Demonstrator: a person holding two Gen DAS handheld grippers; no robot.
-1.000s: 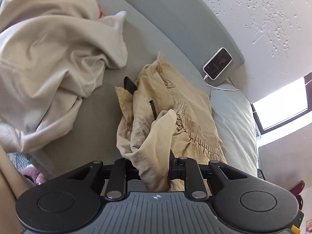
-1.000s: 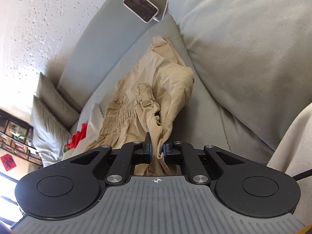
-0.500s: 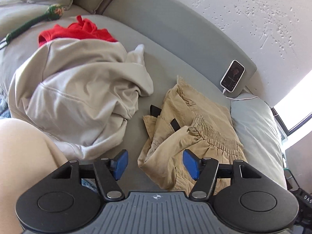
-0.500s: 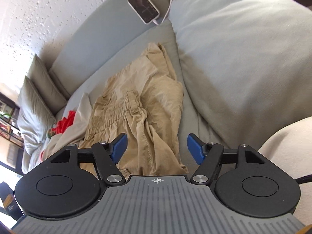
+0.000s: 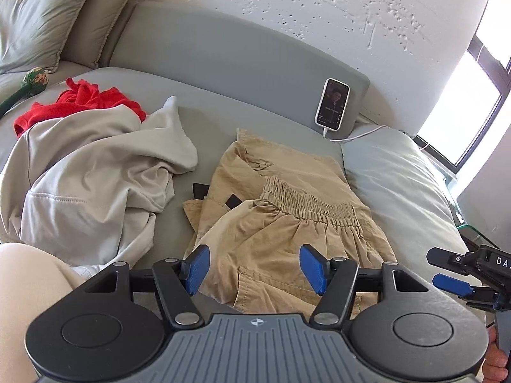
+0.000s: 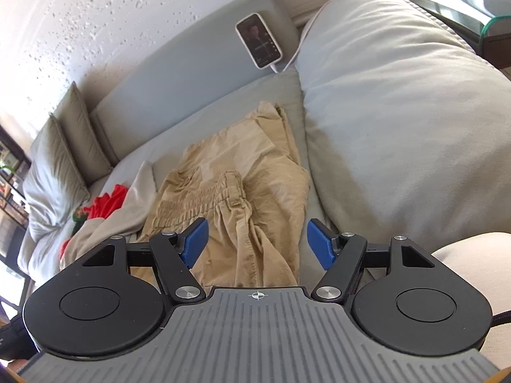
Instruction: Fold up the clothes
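Tan shorts (image 5: 281,204) with an elastic waistband lie folded over on the grey sofa seat (image 5: 179,146); the right wrist view shows the same shorts (image 6: 242,185) beside the big cushion. My left gripper (image 5: 255,268) hovers above their near edge, open, blue pads apart with nothing between them. My right gripper (image 6: 257,244) is likewise open above the shorts' near end, holding nothing. The right gripper (image 5: 460,274) also pokes into the left wrist view at the right edge.
A crumpled light grey hoodie (image 5: 95,172) and a red garment (image 5: 80,102) lie left of the shorts. A phone (image 5: 332,103) on a cable leans on the backrest. A large pale cushion (image 6: 399,111) borders the shorts on the right. A person's knee (image 5: 28,300) shows lower left.
Both grippers were shut on bunched tan fabric a second ago; they let go, opened and rose. The shorts now lie flat on the seat.
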